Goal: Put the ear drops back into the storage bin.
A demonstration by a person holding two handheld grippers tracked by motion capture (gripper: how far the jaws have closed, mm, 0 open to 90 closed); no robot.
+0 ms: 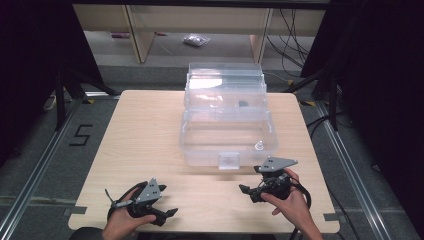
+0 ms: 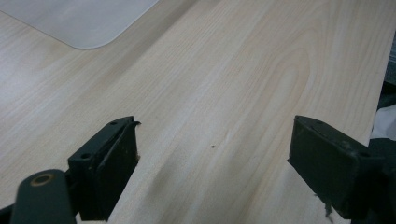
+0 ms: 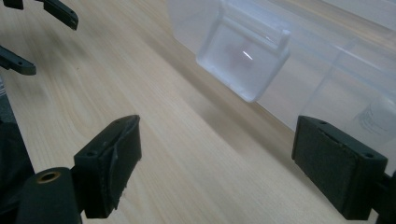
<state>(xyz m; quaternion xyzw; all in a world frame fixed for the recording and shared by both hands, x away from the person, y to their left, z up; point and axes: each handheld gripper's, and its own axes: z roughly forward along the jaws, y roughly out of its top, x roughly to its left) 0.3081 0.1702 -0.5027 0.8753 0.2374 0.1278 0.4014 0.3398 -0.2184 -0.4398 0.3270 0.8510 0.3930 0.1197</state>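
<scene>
The clear plastic box [image 1: 227, 120] sits mid-table, lid up, its front latch [image 3: 243, 60] hanging toward the person. Both tools hover empty near the table [image 1: 150, 135] edge: left hand-held gripper [image 2: 212, 163] and right hand-held gripper [image 3: 217, 163], jaws wide apart. A small object, possibly a vial [image 1: 259, 146], lies inside. Approaching carelessly, the right jaws could snag the latch and shove the light box away
</scene>
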